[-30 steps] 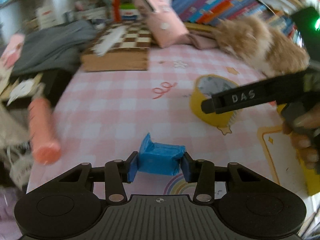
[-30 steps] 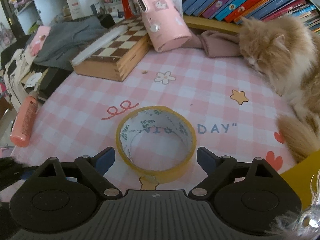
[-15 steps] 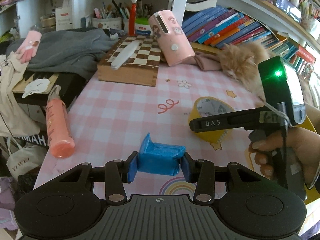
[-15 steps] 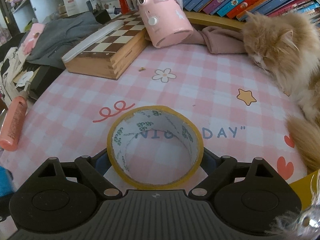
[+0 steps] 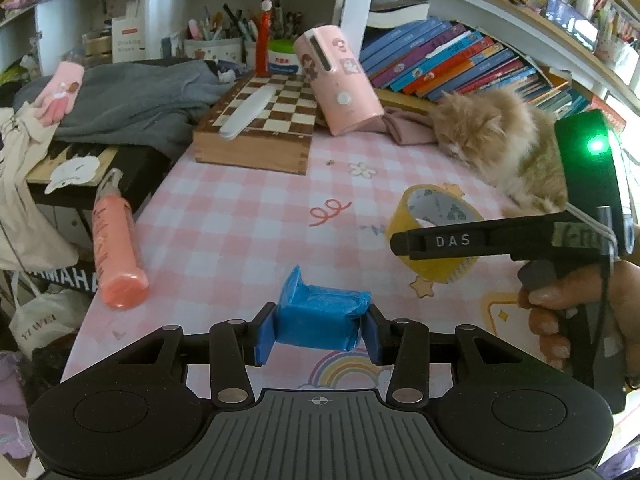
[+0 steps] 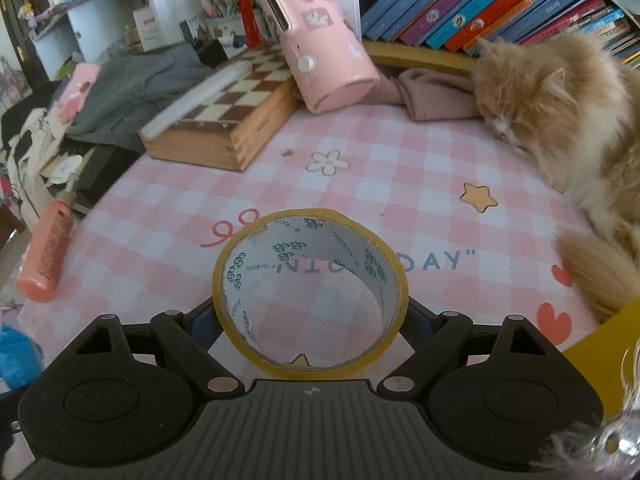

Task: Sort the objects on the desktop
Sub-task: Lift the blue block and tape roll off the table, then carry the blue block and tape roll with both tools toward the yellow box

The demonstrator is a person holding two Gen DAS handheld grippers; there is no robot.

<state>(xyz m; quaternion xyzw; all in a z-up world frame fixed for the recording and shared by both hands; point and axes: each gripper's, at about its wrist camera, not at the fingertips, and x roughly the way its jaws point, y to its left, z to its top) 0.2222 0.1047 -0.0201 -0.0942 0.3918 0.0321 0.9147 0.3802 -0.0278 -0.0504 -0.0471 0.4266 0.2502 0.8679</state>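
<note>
A crumpled blue packet (image 5: 320,316) sits pinched between the blue pads of my left gripper (image 5: 318,332), which is shut on it just above the pink checked tablecloth (image 5: 240,232). A yellow tape roll (image 6: 308,214) with a white printed inside is squeezed between the jaws of my right gripper (image 6: 310,320), and its pads press on both sides. The roll is tilted up off the cloth. In the left wrist view the same tape roll (image 5: 432,204) shows behind the right gripper's finger (image 5: 452,240), which a hand (image 5: 560,312) holds.
An orange-pink tube (image 5: 116,248) lies at the table's left edge. A wooden chess box (image 5: 260,132) and a leaning pink case (image 5: 340,88) stand at the back, with grey clothing (image 5: 128,100) to the left. A fluffy cat (image 6: 560,112) lies at the right, before a row of books (image 5: 448,60).
My right gripper slid forward around the tape roll, gripped it and tipped it upward. The left gripper rose a little and kept hold of the blue packet.
</note>
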